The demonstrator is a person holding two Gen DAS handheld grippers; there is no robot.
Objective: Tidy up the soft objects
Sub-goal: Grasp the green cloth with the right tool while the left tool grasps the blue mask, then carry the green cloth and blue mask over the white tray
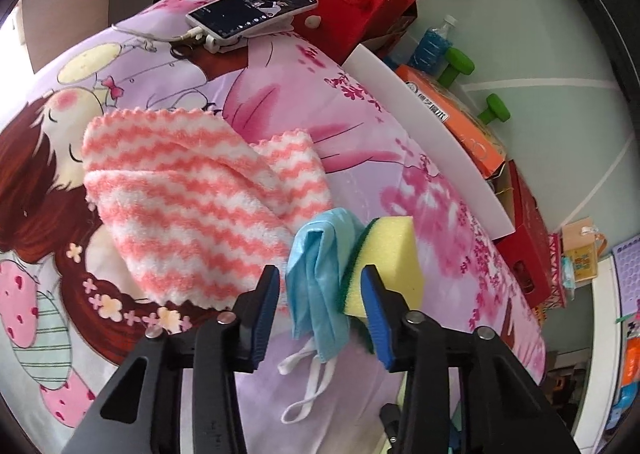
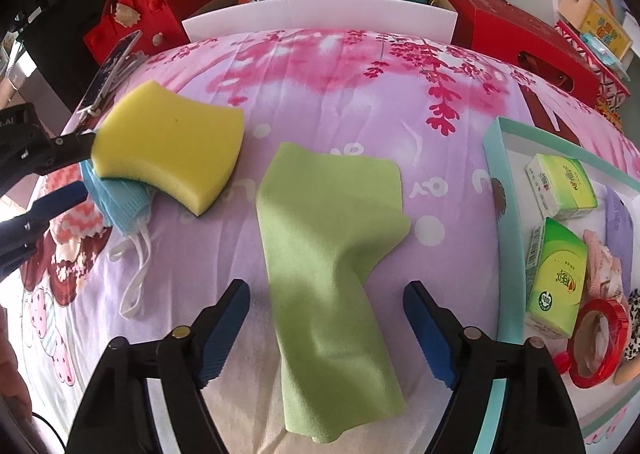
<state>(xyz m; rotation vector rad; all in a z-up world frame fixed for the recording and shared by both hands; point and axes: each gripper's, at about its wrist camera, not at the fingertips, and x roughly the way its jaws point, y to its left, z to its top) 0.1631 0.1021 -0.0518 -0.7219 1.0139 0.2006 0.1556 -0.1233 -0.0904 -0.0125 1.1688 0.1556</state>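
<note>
My left gripper [image 1: 320, 290] is open, its jaws either side of a folded blue face mask [image 1: 320, 278] that lies against a yellow sponge with a green scouring side [image 1: 394, 258]. A pink-and-white striped fluffy towel [image 1: 192, 198] lies just left of them on the cartoon bedspread. In the right wrist view my right gripper [image 2: 326, 318] is open, its jaws either side of a green cloth [image 2: 332, 254] lying flat on the bed. The sponge [image 2: 168, 142] and mask [image 2: 120, 202] lie to its left, with the left gripper's fingers [image 2: 60, 194] by them.
A teal-rimmed box [image 2: 504, 238] at the right holds tissue packs [image 2: 556, 274] and a red ring [image 2: 596, 342]. A phone [image 1: 252, 10] lies on a pillow. Red bags [image 2: 136, 14], boxes, green dumbbells [image 1: 476, 86] and a white board [image 2: 320, 14] line the bed's far side.
</note>
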